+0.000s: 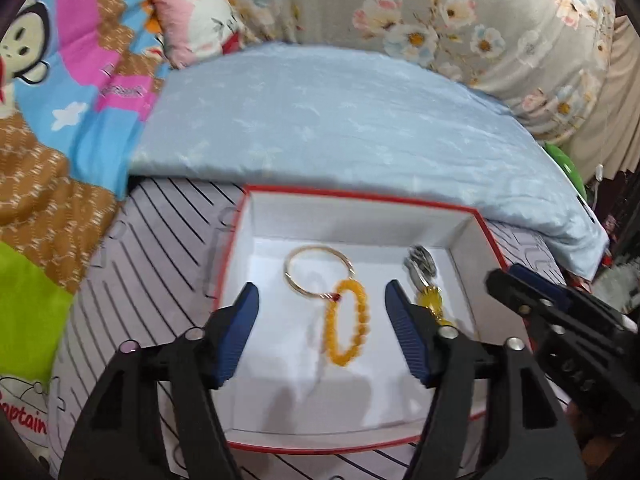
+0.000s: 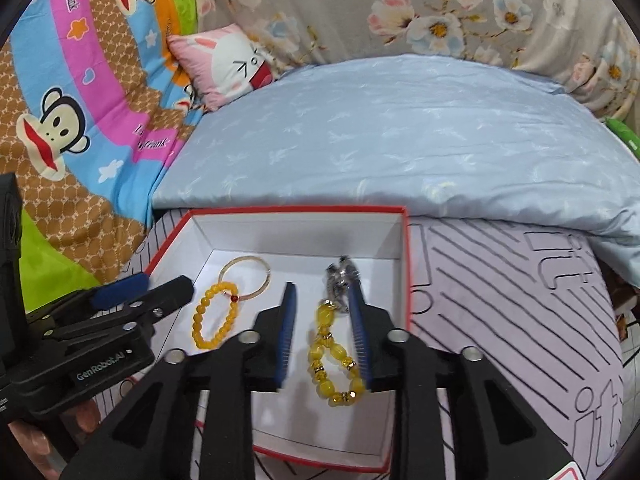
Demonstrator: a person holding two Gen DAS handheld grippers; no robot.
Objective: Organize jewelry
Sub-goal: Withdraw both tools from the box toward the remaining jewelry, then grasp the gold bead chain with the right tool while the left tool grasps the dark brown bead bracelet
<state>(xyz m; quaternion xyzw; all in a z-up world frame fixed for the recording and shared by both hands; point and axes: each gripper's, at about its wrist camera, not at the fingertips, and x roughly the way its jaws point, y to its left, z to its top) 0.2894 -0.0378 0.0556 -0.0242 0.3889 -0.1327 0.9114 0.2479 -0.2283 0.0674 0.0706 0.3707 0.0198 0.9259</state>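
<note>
1. In the white box with the red rim [image 1: 472, 216], lying on a striped cloth [image 1: 160, 248] on the bed, we see three pieces: a thin bangle [image 1: 318, 270], an orange bead bracelet [image 1: 347, 322] overlapping its lower edge, and a chunkier yellow bead bracelet [image 2: 334, 356] with a silver charm [image 2: 340, 280] at its far end.
2. Our left gripper [image 1: 322, 332] has its jaws wide apart over the orange bead bracelet, touching nothing; the bracelet lies on the box floor between them.
3. Our right gripper [image 2: 326, 336] has narrower jaws on either side of the yellow bead bracelet. The right pad looks very near the beads, but we judge them not clamped.
4. Risk: the orange bracelet overlaps the bangle, so lifting either could drag the other along.
5. Risk: the right jaws could catch a bead on withdrawing and pull the yellow bracelet out of place.
6. Risk: both grippers work close together in one small box and could collide or knock its wall; the light box might slide on the soft bedding.
</note>
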